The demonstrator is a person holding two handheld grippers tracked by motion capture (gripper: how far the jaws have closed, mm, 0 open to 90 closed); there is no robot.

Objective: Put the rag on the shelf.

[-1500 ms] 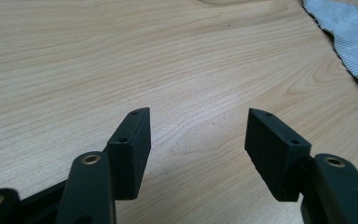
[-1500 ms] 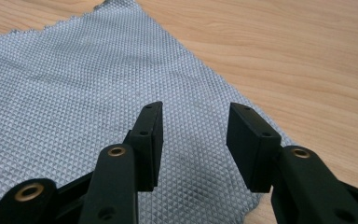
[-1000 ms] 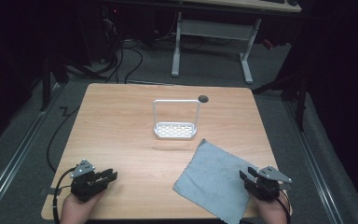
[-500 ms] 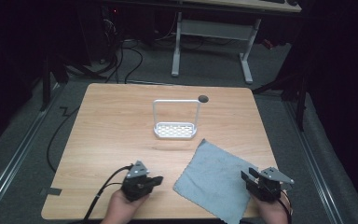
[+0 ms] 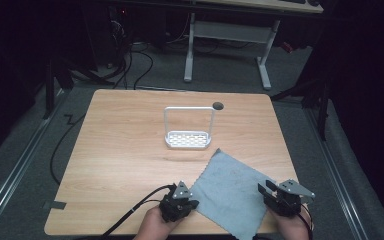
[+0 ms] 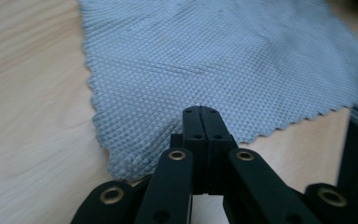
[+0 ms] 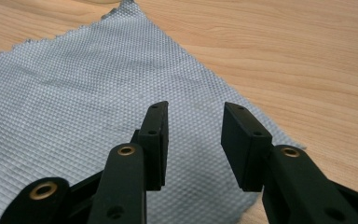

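My left claw (image 6: 200, 122) is clenched with nothing between its jaws, poised over the cloth (image 5: 230, 192) at its left corner, near the bench's (image 5: 125, 150) front edge. My right claw (image 7: 192, 140) is released, jaws apart above the cloth's right side. Pinching from here, I might catch only the thin edge and let it slip, or drag the cloth off the front edge.

- A rack (image 5: 188, 132) stands mid-table (image 5: 120, 150).
- A cloth (image 5: 230, 190) lies nearer the person, right of centre.
- One gripper sits at each side corner of the cloth.
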